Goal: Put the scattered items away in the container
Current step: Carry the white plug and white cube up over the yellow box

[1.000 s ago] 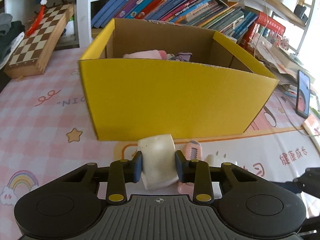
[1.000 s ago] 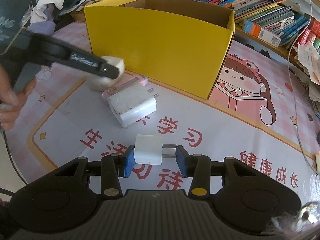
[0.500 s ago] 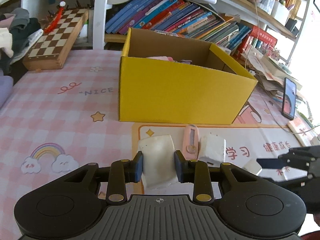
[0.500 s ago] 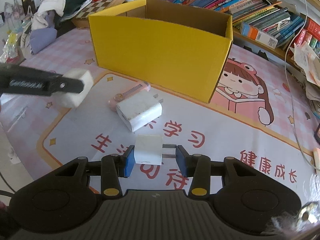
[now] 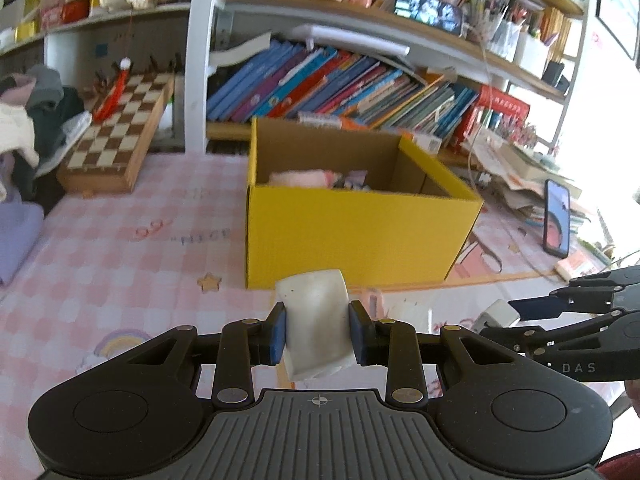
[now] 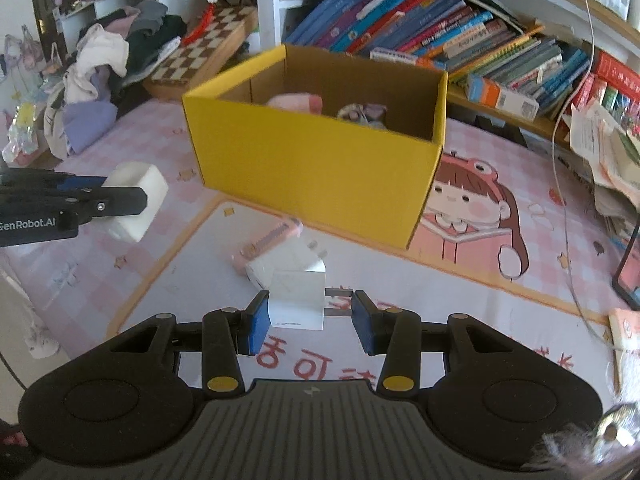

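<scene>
box [image 5: 352, 236] at 12 o'clock of both | left gripper [image 5: 318, 334] jaws clamp block [image 5: 316, 328], nearer | right gripper [image 6: 306, 316] jaws clamp plug [image 6: 298, 300]

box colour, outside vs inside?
The box is yellow outside and plain brown cardboard inside; the right wrist view shows it best.

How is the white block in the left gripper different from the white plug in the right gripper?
The white block has rounded edges and no prongs; the white plug is boxy, with metal prongs pointing sideways. The block fills the left gripper pad to pad; the plug is gripped body on one pad, prong tips on the other, in the right gripper. Both are white, held clear of the mat, short of the yellow box.
</scene>
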Tool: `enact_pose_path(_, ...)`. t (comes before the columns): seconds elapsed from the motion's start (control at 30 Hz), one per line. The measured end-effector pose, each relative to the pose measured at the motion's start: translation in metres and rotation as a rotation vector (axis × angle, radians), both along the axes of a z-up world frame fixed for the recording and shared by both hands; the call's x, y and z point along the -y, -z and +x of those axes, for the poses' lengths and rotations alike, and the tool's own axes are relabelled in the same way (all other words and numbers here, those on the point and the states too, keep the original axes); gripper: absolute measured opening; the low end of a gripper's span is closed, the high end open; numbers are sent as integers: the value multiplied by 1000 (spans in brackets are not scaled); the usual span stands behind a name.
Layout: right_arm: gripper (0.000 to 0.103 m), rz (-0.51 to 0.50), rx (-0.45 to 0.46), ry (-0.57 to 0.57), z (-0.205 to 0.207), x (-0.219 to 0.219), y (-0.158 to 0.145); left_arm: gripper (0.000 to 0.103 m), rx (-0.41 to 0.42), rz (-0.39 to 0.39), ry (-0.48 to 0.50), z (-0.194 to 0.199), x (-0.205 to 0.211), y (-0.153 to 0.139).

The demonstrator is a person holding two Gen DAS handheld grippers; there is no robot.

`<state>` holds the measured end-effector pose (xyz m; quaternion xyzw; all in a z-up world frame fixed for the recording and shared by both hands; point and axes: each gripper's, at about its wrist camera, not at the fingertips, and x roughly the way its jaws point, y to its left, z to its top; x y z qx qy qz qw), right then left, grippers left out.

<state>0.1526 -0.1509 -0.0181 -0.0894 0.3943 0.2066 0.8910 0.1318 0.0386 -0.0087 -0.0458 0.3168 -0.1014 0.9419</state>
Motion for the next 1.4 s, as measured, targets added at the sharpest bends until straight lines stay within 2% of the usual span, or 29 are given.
enact_pose_path(0.33, 41, 51, 44, -24, 15, -5, -37, 30, 112, -2, 55, 14, 9, -32)
enact_pose_path(0.5, 41, 66, 94, -44, 32, -3, -59, 30, 156, -27, 70, 28, 10, -47)
enact_pose_path(0.73, 41, 52, 186, -88, 77, 3, -97, 30, 198, 13, 79, 57, 18, -66)
enact_pose_path(0.97, 41, 49, 245, -149, 138, 5, -125, 30, 168, 67, 93, 100, 29, -76)
enact_pose_path(1.1, 41, 11, 236, -200, 175, 0, -123, 30, 122, 91, 92, 123, 36, -71)
enact_pose_path(1.2, 41, 4, 184, -222, 202, -3, -111, 30, 77, 99, 96, 136, 43, -61)
enact_pose_path(1.3, 41, -25, 105, -254, 224, -8, -90, 30, 43, 110, 107, 146, 51, -51)
enact_pose_path(1.4, 41, -117, 52, -313, 240, -20, -67, 30, 6, 115, 123, 157, 60, -42)
